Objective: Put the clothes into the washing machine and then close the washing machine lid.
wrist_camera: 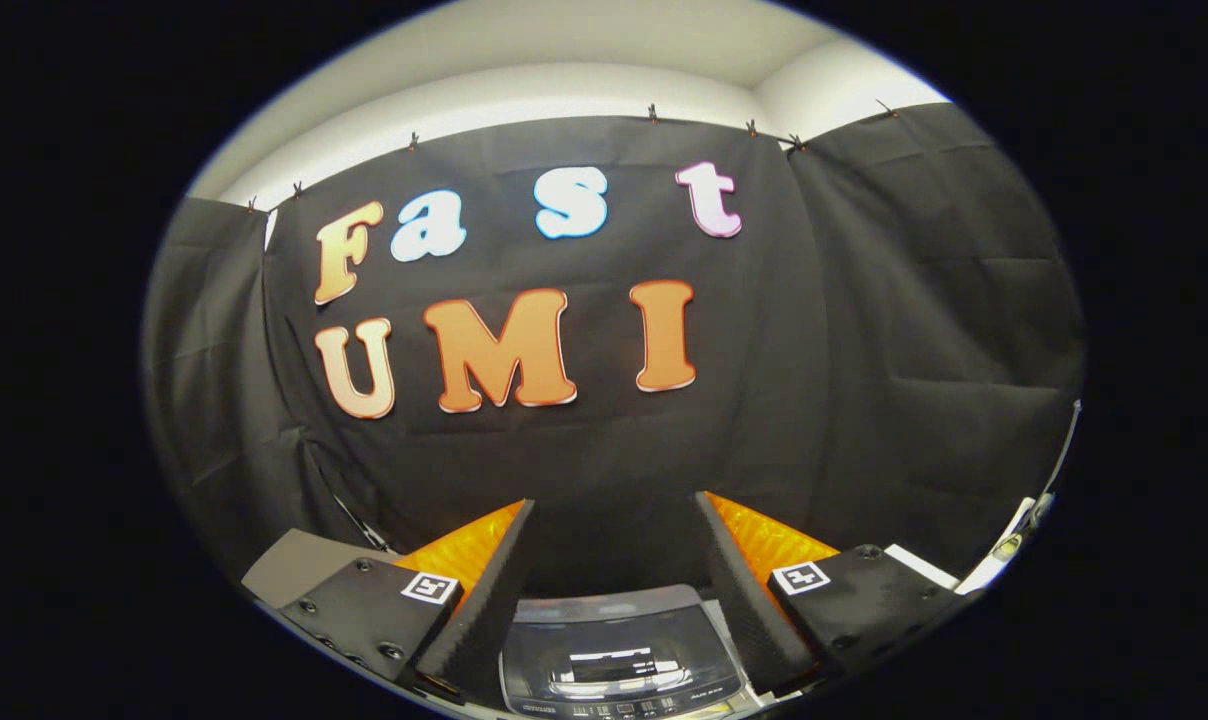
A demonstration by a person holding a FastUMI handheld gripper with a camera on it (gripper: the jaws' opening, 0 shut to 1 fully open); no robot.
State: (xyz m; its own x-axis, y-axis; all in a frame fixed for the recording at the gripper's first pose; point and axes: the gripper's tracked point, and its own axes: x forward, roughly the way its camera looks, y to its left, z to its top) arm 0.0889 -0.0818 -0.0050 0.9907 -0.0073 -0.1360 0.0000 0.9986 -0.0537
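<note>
My gripper (614, 520) is held high and stands open, with only the black cloth wall showing in the wide gap between its two fingers (484, 590). Below and between the fingers sits the washing machine (619, 660), seen from above. Its dark glossy lid lies flat and reflects a light, and a strip of its control panel runs along the near edge. No clothes can be seen from here.
The black cloth wall (914, 350) closes the booth behind and on both sides. A grey flat surface (299, 560) lies behind the left finger. White objects (1004, 545) stick out beyond the right finger at the booth's side.
</note>
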